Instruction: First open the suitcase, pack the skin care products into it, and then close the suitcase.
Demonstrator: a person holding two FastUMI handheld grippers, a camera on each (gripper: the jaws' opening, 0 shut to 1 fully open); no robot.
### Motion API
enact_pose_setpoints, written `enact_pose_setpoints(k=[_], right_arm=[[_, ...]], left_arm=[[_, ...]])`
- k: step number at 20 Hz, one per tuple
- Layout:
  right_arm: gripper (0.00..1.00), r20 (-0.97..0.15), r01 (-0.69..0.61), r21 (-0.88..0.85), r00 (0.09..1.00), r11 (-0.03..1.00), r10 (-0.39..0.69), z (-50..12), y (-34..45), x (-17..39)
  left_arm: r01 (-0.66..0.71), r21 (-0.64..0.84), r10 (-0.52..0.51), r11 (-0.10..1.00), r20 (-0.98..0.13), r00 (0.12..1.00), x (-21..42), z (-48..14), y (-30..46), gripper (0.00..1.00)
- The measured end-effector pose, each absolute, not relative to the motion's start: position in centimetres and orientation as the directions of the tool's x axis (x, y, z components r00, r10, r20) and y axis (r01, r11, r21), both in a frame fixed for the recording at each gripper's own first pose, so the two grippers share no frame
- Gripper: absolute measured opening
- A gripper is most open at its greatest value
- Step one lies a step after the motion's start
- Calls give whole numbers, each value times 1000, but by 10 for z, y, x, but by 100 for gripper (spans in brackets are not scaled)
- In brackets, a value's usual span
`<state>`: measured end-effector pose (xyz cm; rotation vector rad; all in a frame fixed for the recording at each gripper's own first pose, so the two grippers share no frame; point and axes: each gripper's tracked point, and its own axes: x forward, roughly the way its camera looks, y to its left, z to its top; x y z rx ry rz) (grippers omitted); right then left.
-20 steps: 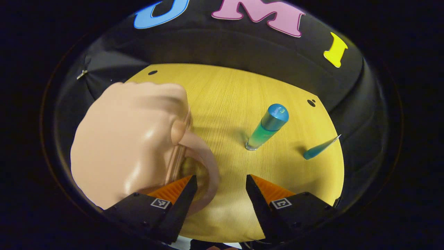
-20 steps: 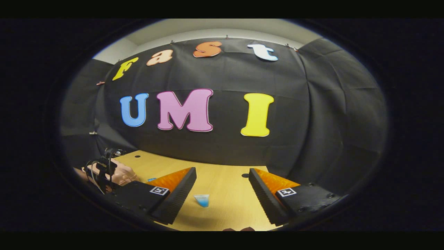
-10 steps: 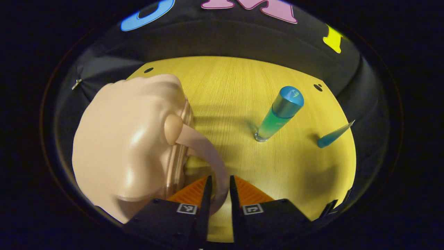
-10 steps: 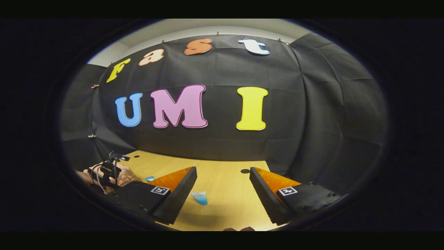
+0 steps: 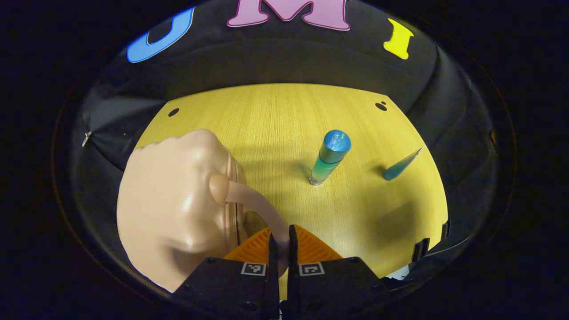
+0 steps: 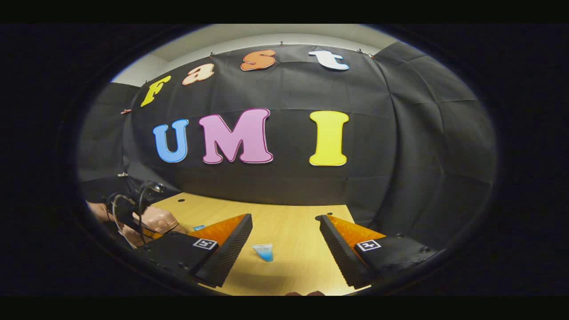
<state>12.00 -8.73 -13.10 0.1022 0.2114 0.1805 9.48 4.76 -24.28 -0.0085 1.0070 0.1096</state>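
Observation:
A small beige suitcase [image 5: 173, 204] lies on the wooden table [image 5: 275, 120], lid down, in the left gripper view. Its curved beige handle [image 5: 253, 204] runs down between my left gripper's fingers, and my left gripper [image 5: 280, 235] is shut on that handle. A blue-capped green bottle [image 5: 330, 156] stands upright right of the suitcase, and a blue tube [image 5: 400, 165] lies farther right. In the right gripper view my right gripper [image 6: 284, 231] hangs open above the table with the blue tube [image 6: 264, 251] beyond its fingers. The suitcase [image 6: 158, 220] and the left-hand device sit at the far left.
Black cloth walls close the table on the far and right sides. Small dark holes [image 5: 381, 106] mark the table's back corners. The table's right edge [image 5: 438, 222] lies close beyond the tube. Bare wood spreads between the suitcase and the bottle.
My left gripper went from open beside the handle to shut on it, then pulled back and up a little. My right gripper stayed open, shifting only slightly.

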Motion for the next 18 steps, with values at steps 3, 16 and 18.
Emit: enact_pose_setpoints(k=[3,16,18], right_arm=[[97,-203,-188,131,956,973,212,-133,-80,123],[99,-171,-200,151,959,968,225,-106,-19,131],[99,-166,-191,169,961,967,219,-99,5,128]], left_arm=[[-102,65,112,993,-814,570,89,-193,61,12],[-282,160,320,946,-596,736,43,-16,278,11],[-304,199,362,932,-574,734,34,-9,324,10]])
